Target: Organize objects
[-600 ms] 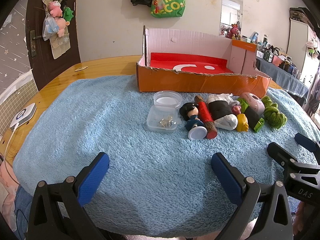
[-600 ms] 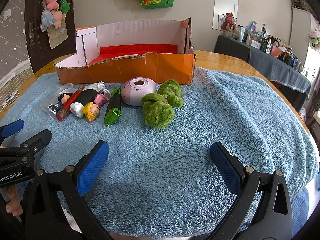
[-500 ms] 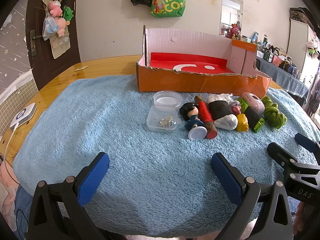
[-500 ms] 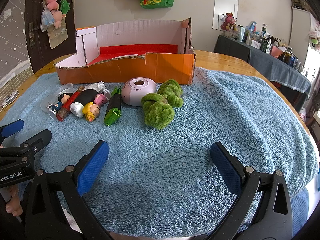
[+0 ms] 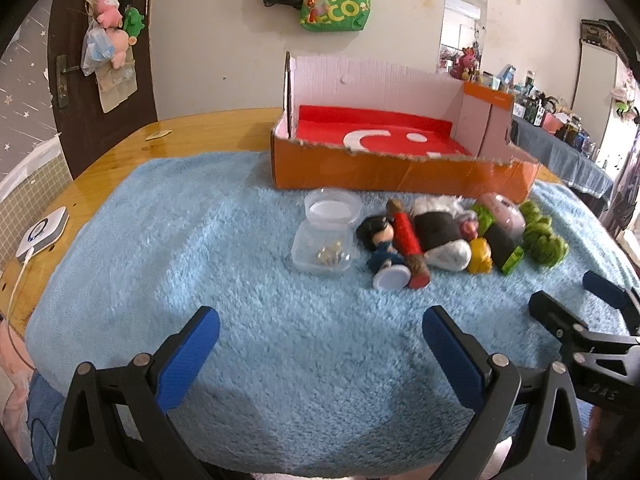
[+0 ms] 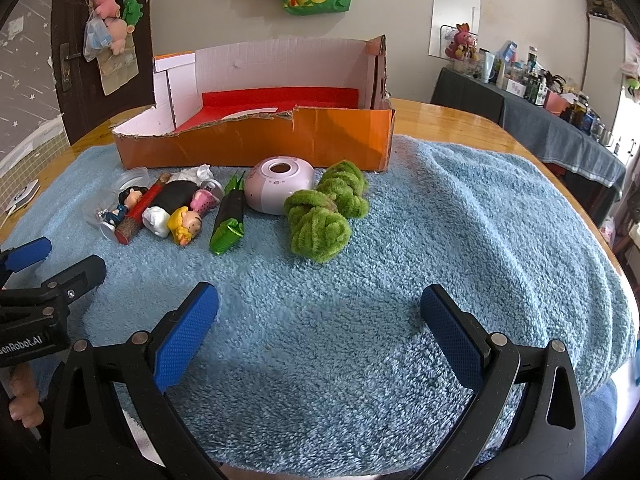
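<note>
A row of small objects lies on the blue towel before an orange cardboard box, also in the right wrist view. From the left: a clear plastic container, a dark-haired doll, a red cylinder, a black and white plush, a yellow figure, a green and black packet, a pink round device and green fuzzy yarn. My left gripper is open and empty, near the towel's front. My right gripper is open and empty, in front of the yarn.
The towel covers a round wooden table. A white device with a cable lies at the table's left edge. A cluttered side table stands at the right. A green bag hangs on the far wall.
</note>
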Demonstrator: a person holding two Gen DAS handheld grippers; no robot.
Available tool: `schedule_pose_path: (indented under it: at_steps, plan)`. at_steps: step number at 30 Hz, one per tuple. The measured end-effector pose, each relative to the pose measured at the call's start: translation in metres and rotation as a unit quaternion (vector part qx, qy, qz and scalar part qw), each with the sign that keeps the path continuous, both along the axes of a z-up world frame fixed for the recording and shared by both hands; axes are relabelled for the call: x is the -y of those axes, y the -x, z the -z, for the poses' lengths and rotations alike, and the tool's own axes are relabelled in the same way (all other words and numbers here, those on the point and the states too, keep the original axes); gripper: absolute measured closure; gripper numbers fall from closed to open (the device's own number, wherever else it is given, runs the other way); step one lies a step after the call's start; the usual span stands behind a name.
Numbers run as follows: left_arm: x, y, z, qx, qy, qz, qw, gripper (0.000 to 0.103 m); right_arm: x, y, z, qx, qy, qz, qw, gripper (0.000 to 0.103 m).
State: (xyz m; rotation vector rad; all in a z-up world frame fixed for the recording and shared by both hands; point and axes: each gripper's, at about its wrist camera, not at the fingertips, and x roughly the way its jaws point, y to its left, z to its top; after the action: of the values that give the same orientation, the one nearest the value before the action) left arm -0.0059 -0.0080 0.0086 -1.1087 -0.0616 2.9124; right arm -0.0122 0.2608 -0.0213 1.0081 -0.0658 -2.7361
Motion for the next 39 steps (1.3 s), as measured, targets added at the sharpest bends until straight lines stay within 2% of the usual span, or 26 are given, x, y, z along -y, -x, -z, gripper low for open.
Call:
schedule_pose_path:
  at_steps: [5, 10, 15, 23, 26, 28, 31, 36, 39]
  plan:
    - [0.005, 0.006, -0.014, -0.003, -0.008, 0.007, 0.9999, 0.000, -0.006, 0.011, -0.007, 0.002, 0.007, 0.004, 1.000, 0.000]
    - [0.018, 0.022, -0.023, 0.017, -0.020, 0.019, 0.9995, 0.000, -0.015, 0.024, -0.015, 0.005, 0.010, 0.007, 1.000, 0.000]
    - [0.025, 0.036, -0.026, 0.036, -0.017, 0.029, 0.9988, 0.000, -0.019, 0.034, -0.019, 0.014, 0.011, 0.003, 1.000, 0.000]
    - [0.027, 0.054, -0.020, 0.072, 0.000, 0.060, 0.9956, 0.008, -0.023, 0.047, -0.014, 0.038, 0.015, -0.001, 0.999, 0.000]
    - [0.027, 0.058, -0.015, 0.083, -0.003, 0.068, 0.9942, 0.010, -0.021, 0.049, -0.013, 0.043, 0.015, -0.011, 0.999, 0.005]
    - [0.028, 0.059, -0.015, 0.084, -0.009, 0.072, 0.9939, 0.010, -0.018, 0.050, -0.011, 0.045, 0.009, -0.016, 0.999, 0.015]
    - [0.029, 0.061, -0.015, 0.086, -0.015, 0.078, 0.9931, 0.014, -0.015, 0.052, -0.007, 0.054, 0.013, -0.022, 0.998, 0.025]
    - [0.031, 0.061, -0.013, 0.096, -0.020, 0.088, 0.9913, 0.021, -0.014, 0.051, -0.006, 0.052, 0.021, -0.025, 0.998, 0.033]
    - [0.030, 0.061, -0.011, 0.098, -0.011, 0.091, 0.9910, 0.024, -0.013, 0.051, -0.006, 0.052, 0.020, -0.027, 0.998, 0.034]
